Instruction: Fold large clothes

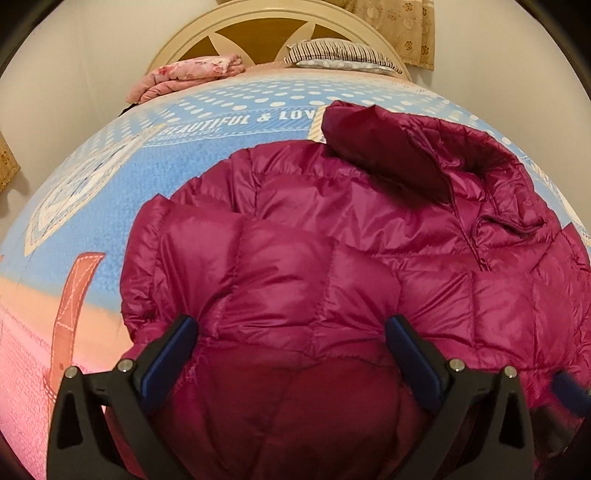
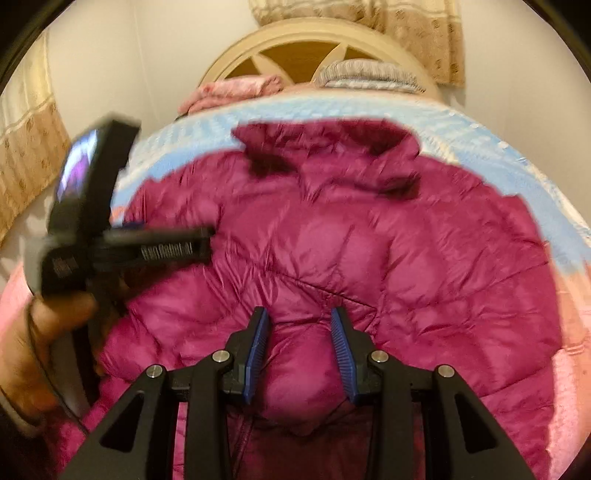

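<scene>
A magenta quilted puffer jacket (image 1: 332, 251) lies on the bed, its hood (image 1: 406, 147) toward the headboard. It also fills the right wrist view (image 2: 351, 240). My left gripper (image 1: 291, 332) is open wide, with the jacket's near edge bulging between its blue pads. My right gripper (image 2: 299, 321) is partly open, and a puffed fold of the jacket sits between its pads. The right wrist view is blurred. The left gripper's body and the hand holding it show at the left of the right wrist view (image 2: 92, 240).
The bed has a blue dotted and pink printed sheet (image 1: 110, 192). A folded pink blanket (image 1: 188, 75) and a striped pillow (image 1: 340, 53) lie at the cream headboard (image 1: 258, 22). Curtains (image 2: 33, 158) hang at the left and behind.
</scene>
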Tool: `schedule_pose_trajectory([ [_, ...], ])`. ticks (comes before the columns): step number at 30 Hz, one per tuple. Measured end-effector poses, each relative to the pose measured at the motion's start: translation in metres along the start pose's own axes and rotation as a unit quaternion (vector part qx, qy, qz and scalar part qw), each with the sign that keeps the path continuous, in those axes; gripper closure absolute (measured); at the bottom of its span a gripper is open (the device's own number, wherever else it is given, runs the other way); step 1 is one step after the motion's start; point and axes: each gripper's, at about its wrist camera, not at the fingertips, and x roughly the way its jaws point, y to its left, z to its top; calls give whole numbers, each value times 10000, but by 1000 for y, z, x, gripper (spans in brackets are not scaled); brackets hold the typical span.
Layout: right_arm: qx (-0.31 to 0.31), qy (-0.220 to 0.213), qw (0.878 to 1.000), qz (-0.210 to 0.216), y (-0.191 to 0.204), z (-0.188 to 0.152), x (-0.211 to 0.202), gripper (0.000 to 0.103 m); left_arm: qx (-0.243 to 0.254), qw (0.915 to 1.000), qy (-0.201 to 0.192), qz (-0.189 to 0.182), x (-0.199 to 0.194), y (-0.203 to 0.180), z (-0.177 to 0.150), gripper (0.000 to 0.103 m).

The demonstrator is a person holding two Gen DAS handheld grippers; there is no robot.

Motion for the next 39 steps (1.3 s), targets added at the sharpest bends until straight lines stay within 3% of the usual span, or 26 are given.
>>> schedule_pose_trajectory([
  [3,-116,-226,9997,6,7,16,-14,66,2,10000,-13,8,-2,1,-1,0],
  [6,-126,-105,9997,184,8,31,-8,66,5,10000,-11,13,-2,1,-1,0],
  [9,-163,13,9998,104,4,39,7,66,6,10000,-15,17,-1,1,0,0],
  [13,-37,317,9994,156,-8,31,31,66,5,10000,-18,11,0,2,0,0],
  [22,-434,188,9988,-102,1,10,43,66,22,9999,29,105,-10,-1,1,0],
  [26,-292,175,9994,64,-5,10,41,66,231,9993,-295,-75,-33,-11,-8,0],
  [28,-210,189,9994,183,-7,11,41,66,371,9990,-244,31,-25,-17,-14,0],
  [30,-105,225,9987,435,-15,16,38,66,250,9996,-112,-87,-18,-14,-14,0],
  [33,-156,92,9975,686,-29,30,26,60,101,9997,-88,-188,-15,-9,-12,0],
  [36,-15,-140,9988,468,-54,61,18,48,101,9998,-125,-142,-16,-11,-13,0],
  [39,61,-183,9997,133,-79,98,30,48,96,9998,-140,-130,-16,-11,-13,0],
])
